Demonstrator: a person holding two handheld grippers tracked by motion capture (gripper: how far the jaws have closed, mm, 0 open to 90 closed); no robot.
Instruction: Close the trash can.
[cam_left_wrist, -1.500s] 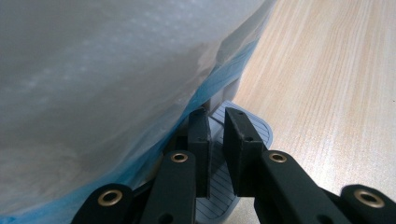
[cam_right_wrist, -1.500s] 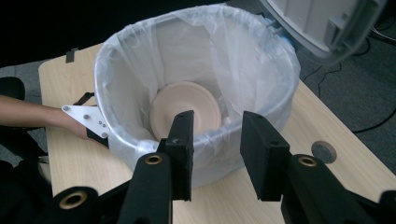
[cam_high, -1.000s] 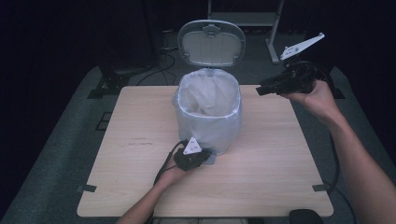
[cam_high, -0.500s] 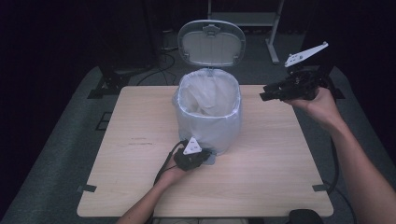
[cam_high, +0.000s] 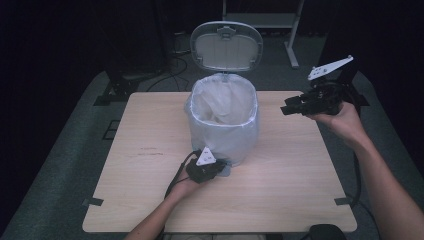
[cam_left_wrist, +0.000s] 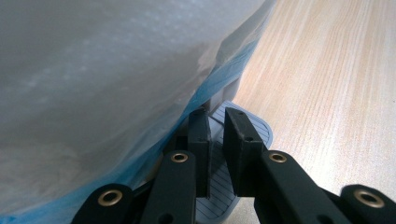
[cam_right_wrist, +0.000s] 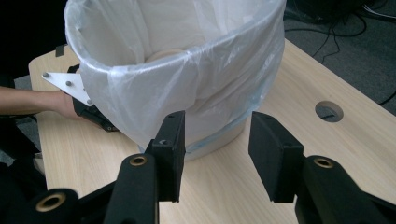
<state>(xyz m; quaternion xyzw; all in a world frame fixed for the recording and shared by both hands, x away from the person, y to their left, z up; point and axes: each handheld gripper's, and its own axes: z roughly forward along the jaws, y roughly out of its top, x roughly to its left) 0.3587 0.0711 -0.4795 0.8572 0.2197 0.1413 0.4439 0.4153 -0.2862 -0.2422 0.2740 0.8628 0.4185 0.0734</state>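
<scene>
Bin (cam_high: 223, 120) stands mid-table, lid up, its pedal (cam_left_wrist: 243, 133) under my nearly closed left gripper (cam_left_wrist: 218, 123) at the near side. My right gripper (cam_right_wrist: 215, 140), empty, has just been opening, near the right edge. Plastic liner (cam_left_wrist: 107, 84) hides the bin's base.

— What's different from a second ago?
— The right tool (cam_high: 286, 109) has come down a little beside the bin (cam_high: 223, 122), over the far right of the bench (cam_high: 280, 195).
— Its jaws?
— They have just been opening, with nothing between them.
— And the plate on top?
— It has shifted with the hand.
</scene>
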